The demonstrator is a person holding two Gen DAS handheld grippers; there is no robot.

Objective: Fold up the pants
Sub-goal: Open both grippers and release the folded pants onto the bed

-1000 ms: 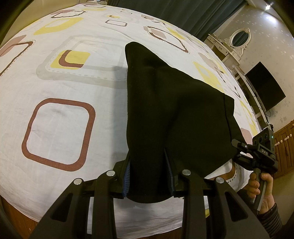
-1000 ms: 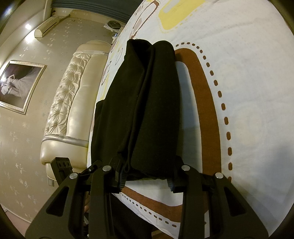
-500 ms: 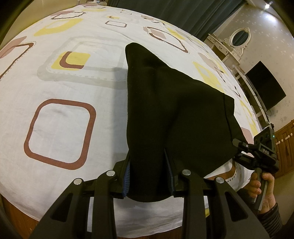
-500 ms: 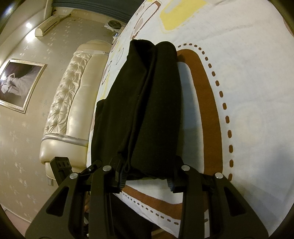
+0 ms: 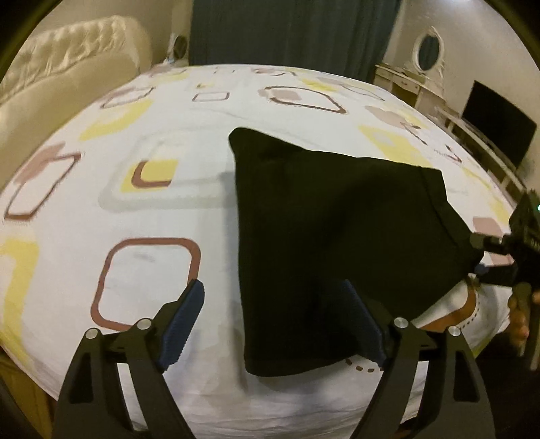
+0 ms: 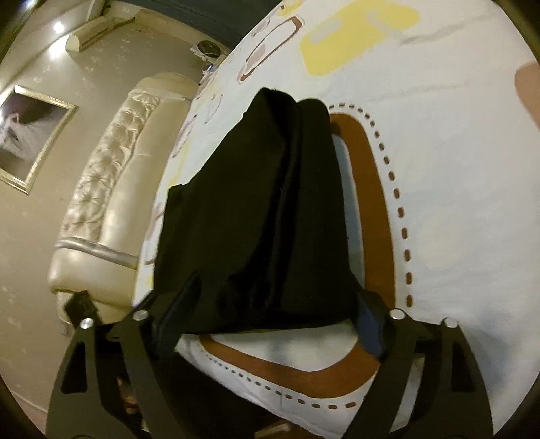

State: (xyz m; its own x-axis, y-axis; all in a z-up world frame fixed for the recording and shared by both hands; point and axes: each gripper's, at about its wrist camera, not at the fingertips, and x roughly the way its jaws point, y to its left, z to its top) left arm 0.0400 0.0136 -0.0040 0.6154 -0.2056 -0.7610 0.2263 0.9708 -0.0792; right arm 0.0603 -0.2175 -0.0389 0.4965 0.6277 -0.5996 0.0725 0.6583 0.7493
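The black pants [image 5: 330,229] lie folded on the white patterned bedsheet [image 5: 148,270], near the bed's front edge. My left gripper [image 5: 273,304] hovers over their near left corner, jaws opening wide, and the cloth lies loose between the blue pads [image 5: 184,315], which do not press on it. In the right wrist view the pants [image 6: 256,216] stretch away from my right gripper [image 6: 270,304], whose jaws are also opening; the near edge of the cloth rests between the fingers, free of the pads. The right gripper [image 5: 506,250] and a hand show at the left view's right edge.
A cream tufted headboard [image 6: 101,189] stands along one side of the bed. A dark curtain [image 5: 290,30], a white dresser with an oval mirror [image 5: 427,47] and a black screen [image 5: 496,131] line the far walls. A framed picture [image 6: 30,135] hangs on the wall.
Both grippers have let go of the pants and their jaws have spread wide. The left gripper has lifted and tilted up, so more of the room shows. The pants now lie flat.
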